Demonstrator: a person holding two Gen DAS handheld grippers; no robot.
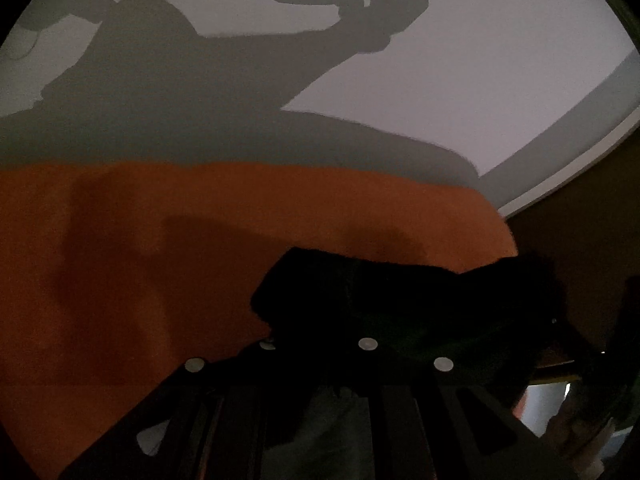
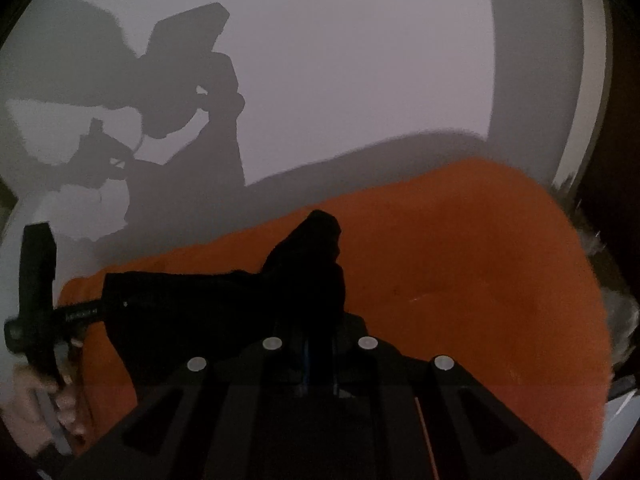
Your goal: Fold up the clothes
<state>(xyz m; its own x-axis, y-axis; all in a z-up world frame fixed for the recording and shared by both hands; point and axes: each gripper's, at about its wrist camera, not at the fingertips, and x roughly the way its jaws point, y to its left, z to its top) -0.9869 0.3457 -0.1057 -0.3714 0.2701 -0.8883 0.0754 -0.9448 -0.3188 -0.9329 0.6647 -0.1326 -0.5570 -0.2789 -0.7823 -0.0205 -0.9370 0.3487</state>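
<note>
Both wrist views are dim & blurred. An orange cloth [image 2: 460,280] lies spread on a pale grey-white desk [image 2: 360,60], covering the near part of it, its far edge running across the middle of each view. A black garment [image 2: 224,300] sits on top of the orange cloth, bunched up btwn the two grippers. In the right wrist view the right gripper [image 2: 320,248] has its jaws closed on a peak of the black fabric, which sticks up past the tips. In the left wrist view the left gripper [image 1: 344,280] is buried in the same dark fabric, jaws closed on it, tips hidden. At the left edge of the right view, a person's hand [image 2: 44,396] holds the left gripper's handle. Sharp shadows of both tools fall on the bare desk beyond.
</note>
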